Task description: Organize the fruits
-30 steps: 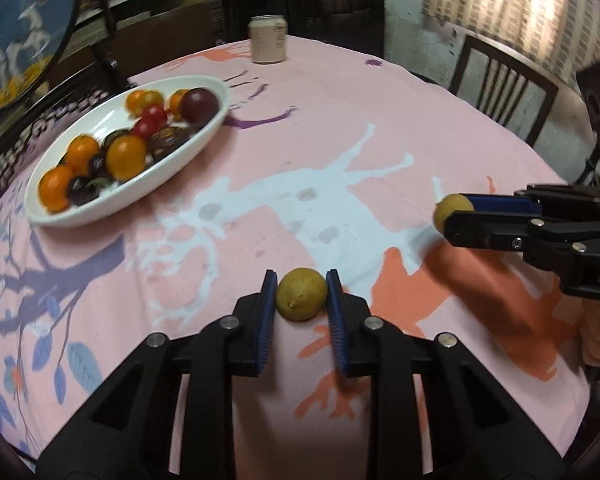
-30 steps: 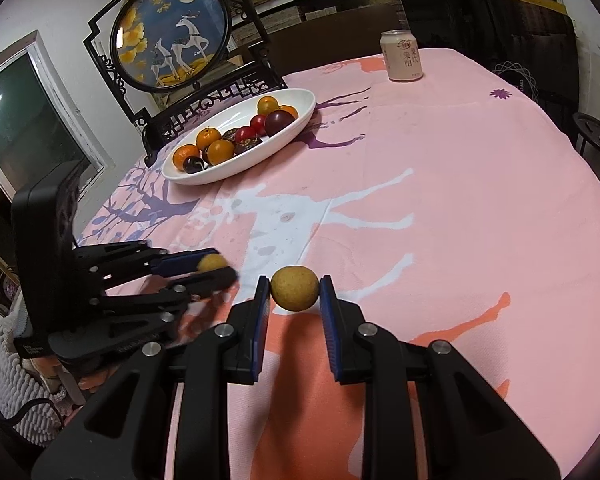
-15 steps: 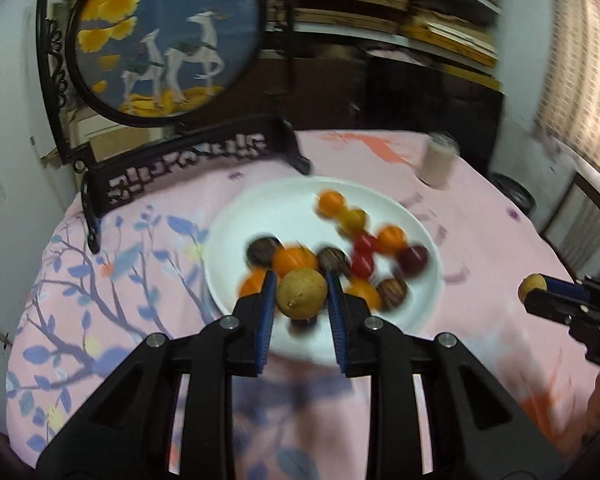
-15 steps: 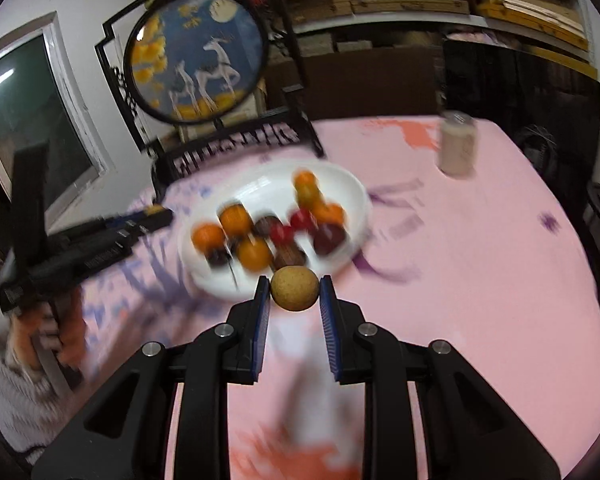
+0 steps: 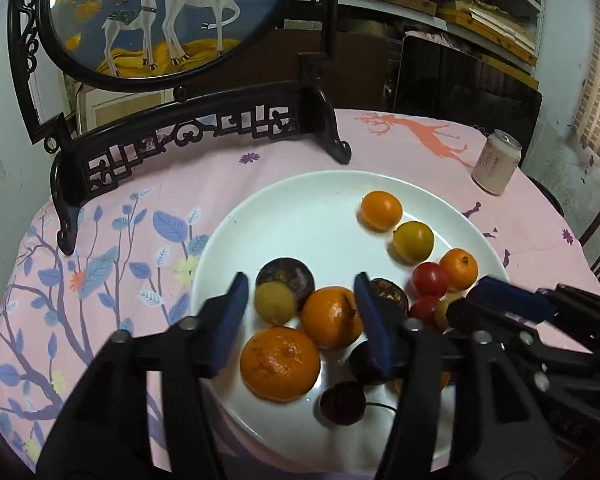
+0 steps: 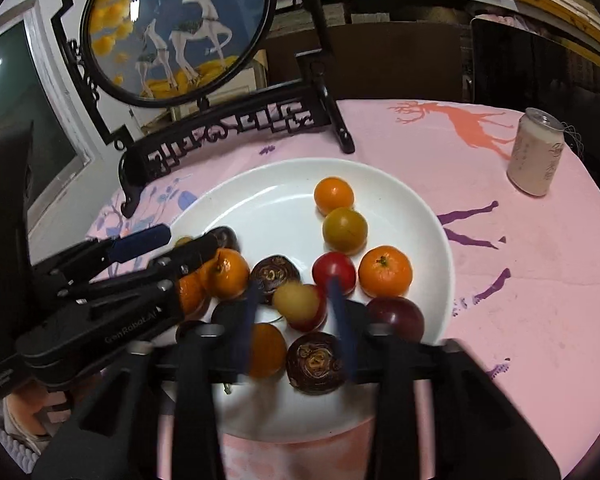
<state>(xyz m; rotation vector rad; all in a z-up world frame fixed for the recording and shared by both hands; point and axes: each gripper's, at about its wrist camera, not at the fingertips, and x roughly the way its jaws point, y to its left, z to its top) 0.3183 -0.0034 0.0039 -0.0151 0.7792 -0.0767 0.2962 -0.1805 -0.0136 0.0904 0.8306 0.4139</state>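
**Both claws let go over the fruit plate**

Left gripper [image 5: 300, 316] hangs over the near side of the white plate [image 5: 300, 196], its blue-padded jaws opening, spread well clear of the small yellow fruit [image 5: 275, 303] that sits between them, close to the left pad and no longer pinched. That fruit lies against a dark purple one [image 5: 290, 276] and beside two oranges [image 5: 280, 364], so it looks to have been dropped where the pile can stop it rolling.

Right gripper [image 6: 294, 312] hovers over the same plate from the other side, jaws also opening. A pale yellow fruit [image 6: 296, 302], blurred, sits between the blue pads without either one pressing on it; I take it to be falling free or just landed among the red tomatoes [image 6: 334, 272] and the cut dark fruits [image 6: 316, 362]. Printed on the left gripper's black body, in the right wrist view, is "GenRobot.AI".

Farther on the plate lie an orange [image 5: 381, 211] and a greenish-yellow fruit [image 5: 413, 241], with bare white rim behind them. Everything is gathered on one dish, which fits the sorting job.

Beyond, on the pink tablecloth [image 5: 400, 152] printed with deer and leaves, stands a pale drinks can [image 6: 534, 152]; its lettering is too small to read. A dark carved stand holds a round deer picture [image 5: 168, 16] at the table's far edge.
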